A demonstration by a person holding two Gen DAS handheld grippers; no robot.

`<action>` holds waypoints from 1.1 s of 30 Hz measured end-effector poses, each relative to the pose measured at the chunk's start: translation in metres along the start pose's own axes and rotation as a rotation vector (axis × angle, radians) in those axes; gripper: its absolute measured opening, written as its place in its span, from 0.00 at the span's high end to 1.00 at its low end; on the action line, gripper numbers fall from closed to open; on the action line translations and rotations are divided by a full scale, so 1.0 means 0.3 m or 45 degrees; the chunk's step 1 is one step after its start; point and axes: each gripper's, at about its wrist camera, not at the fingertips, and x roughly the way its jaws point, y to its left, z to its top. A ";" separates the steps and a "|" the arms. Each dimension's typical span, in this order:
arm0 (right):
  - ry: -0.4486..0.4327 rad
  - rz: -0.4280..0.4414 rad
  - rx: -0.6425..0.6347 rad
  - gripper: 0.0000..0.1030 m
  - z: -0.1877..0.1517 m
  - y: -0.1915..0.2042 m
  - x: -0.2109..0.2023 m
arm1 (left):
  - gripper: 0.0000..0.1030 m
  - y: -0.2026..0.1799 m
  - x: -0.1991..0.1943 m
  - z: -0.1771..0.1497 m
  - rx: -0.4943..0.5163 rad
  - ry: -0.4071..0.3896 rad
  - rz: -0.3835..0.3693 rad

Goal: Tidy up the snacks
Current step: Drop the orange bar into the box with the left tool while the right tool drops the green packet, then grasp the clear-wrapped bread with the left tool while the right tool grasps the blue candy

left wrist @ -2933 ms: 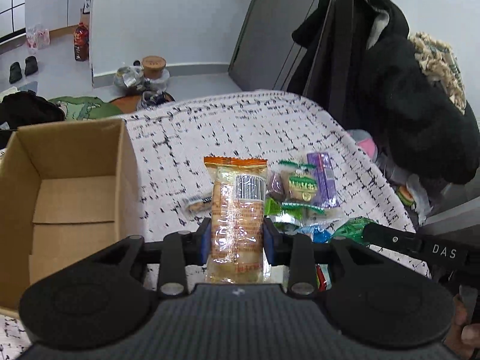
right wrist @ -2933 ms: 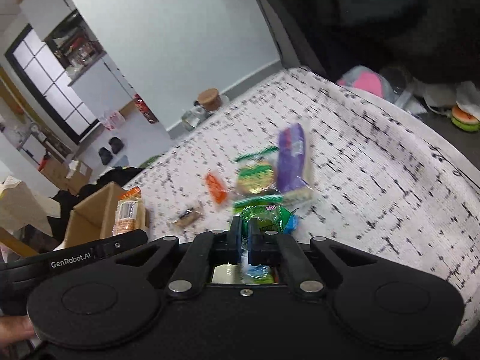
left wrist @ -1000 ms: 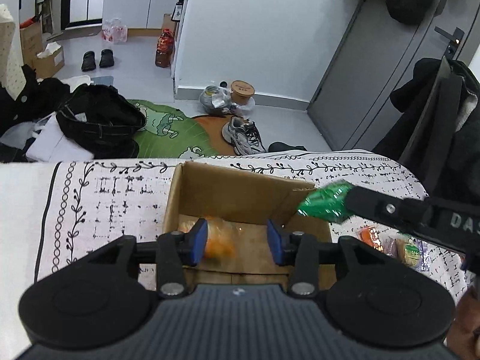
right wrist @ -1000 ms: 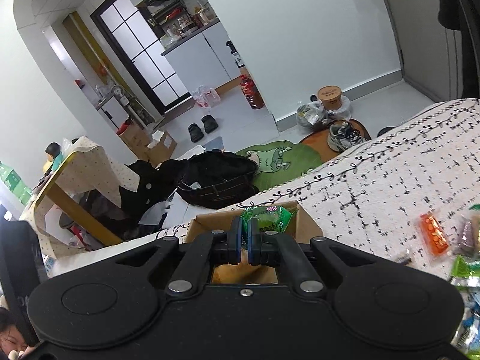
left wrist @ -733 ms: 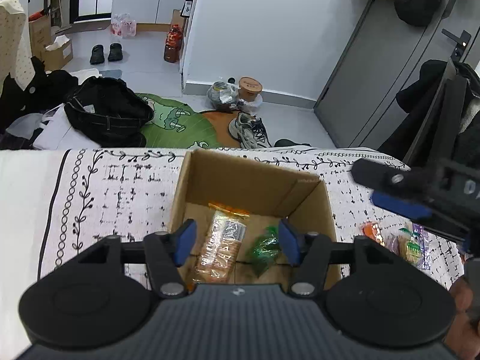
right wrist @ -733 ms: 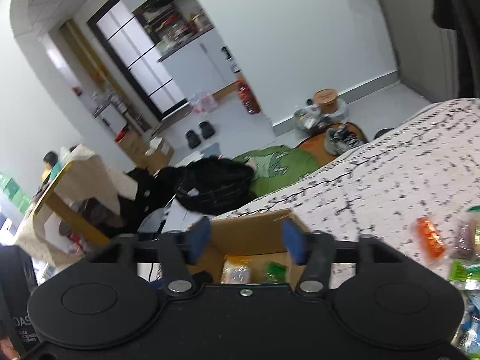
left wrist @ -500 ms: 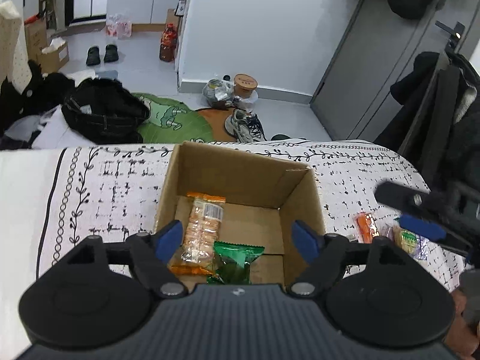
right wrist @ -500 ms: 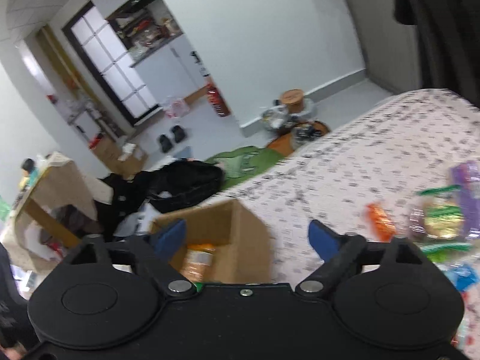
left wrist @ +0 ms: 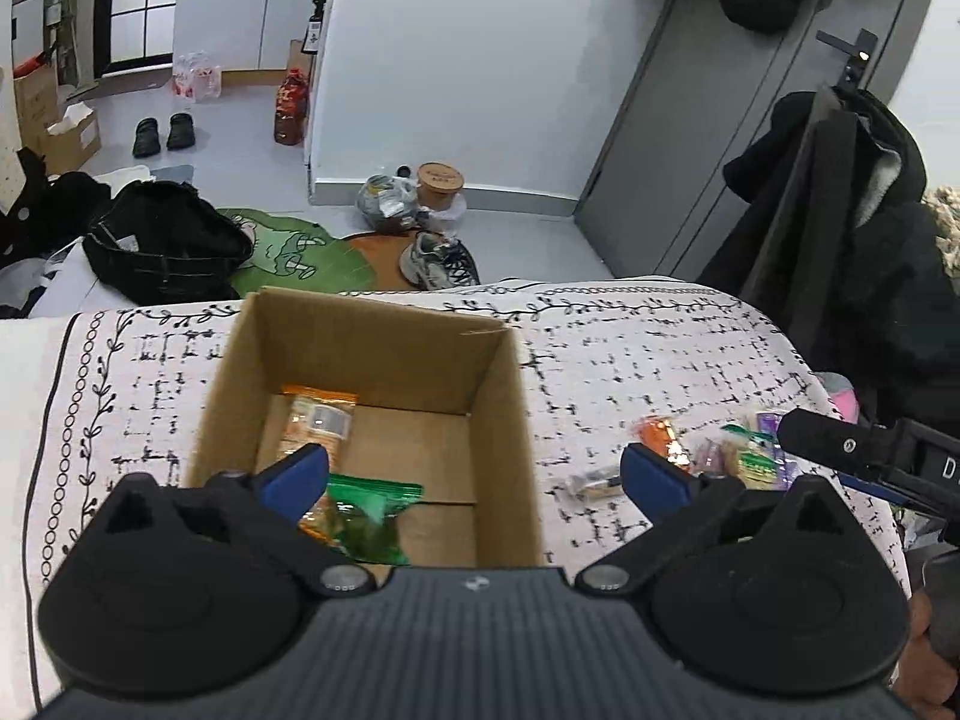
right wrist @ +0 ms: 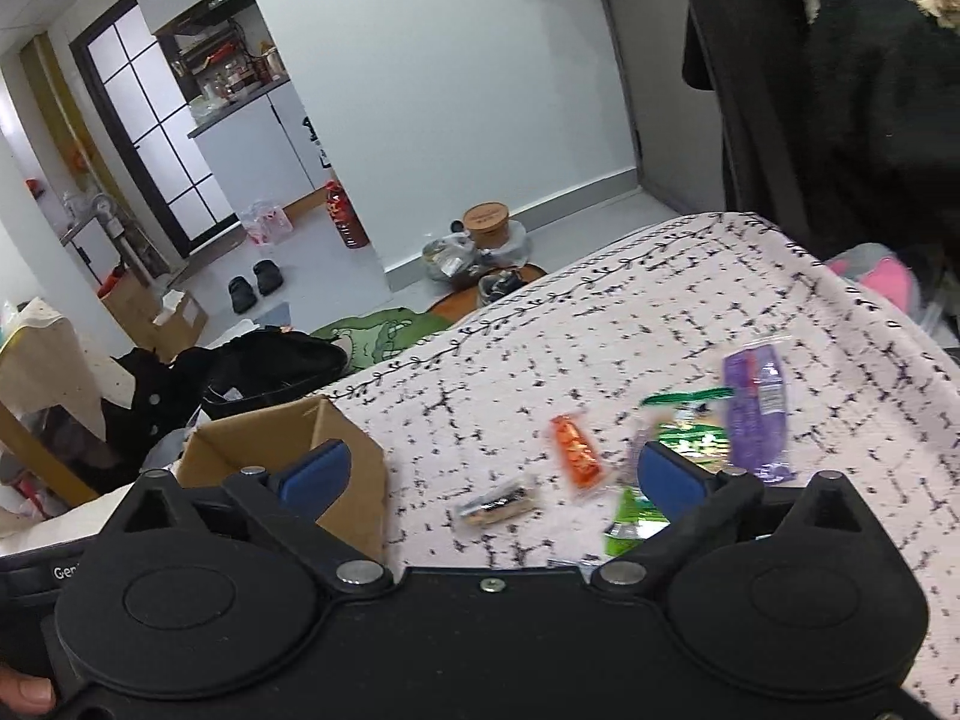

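An open cardboard box (left wrist: 498, 396) stands on the patterned tablecloth. Inside it lie an orange biscuit packet (left wrist: 315, 420) and a green packet (left wrist: 369, 516). My left gripper (left wrist: 474, 474) is open and empty, hovering over the box's near side. My right gripper (right wrist: 489, 471) is open and empty, above the cloth right of the box (right wrist: 354, 480). Loose snacks lie on the cloth: an orange packet (right wrist: 576, 450), a small dark packet (right wrist: 495, 504), green packets (right wrist: 690, 432) and a purple packet (right wrist: 753, 420). The right gripper's arm (left wrist: 864, 450) shows in the left wrist view.
The tablecloth (left wrist: 630, 348) ends at a rounded far edge. Beyond it on the floor are a black bag (left wrist: 162, 246), a green mat (left wrist: 288, 252) and a shoe (left wrist: 438, 258). Dark coats (left wrist: 840, 240) hang at the right.
Both grippers opened over the box and dropped the orange biscuit packet and the green packet into it. The right gripper has since swung right toward the loose snacks. The left jaws opened wider.
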 end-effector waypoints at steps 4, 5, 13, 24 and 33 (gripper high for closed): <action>-0.001 -0.038 -0.002 0.00 -0.010 -0.039 -0.028 | 0.00 -0.039 -0.010 -0.004 0.030 -0.003 -0.067; 0.000 -0.043 0.000 0.00 -0.014 -0.051 -0.035 | 0.00 -0.051 -0.012 -0.005 0.038 -0.012 -0.071; 0.055 -0.068 0.053 0.00 -0.048 -0.150 -0.071 | 0.00 -0.152 -0.015 -0.025 0.120 0.067 -0.066; 0.075 -0.121 0.092 0.00 -0.081 -0.256 -0.116 | 0.00 -0.256 -0.018 -0.048 0.151 0.096 -0.124; 0.124 -0.177 0.123 0.09 -0.123 -0.320 -0.097 | 0.00 -0.326 0.052 -0.108 0.198 0.132 -0.171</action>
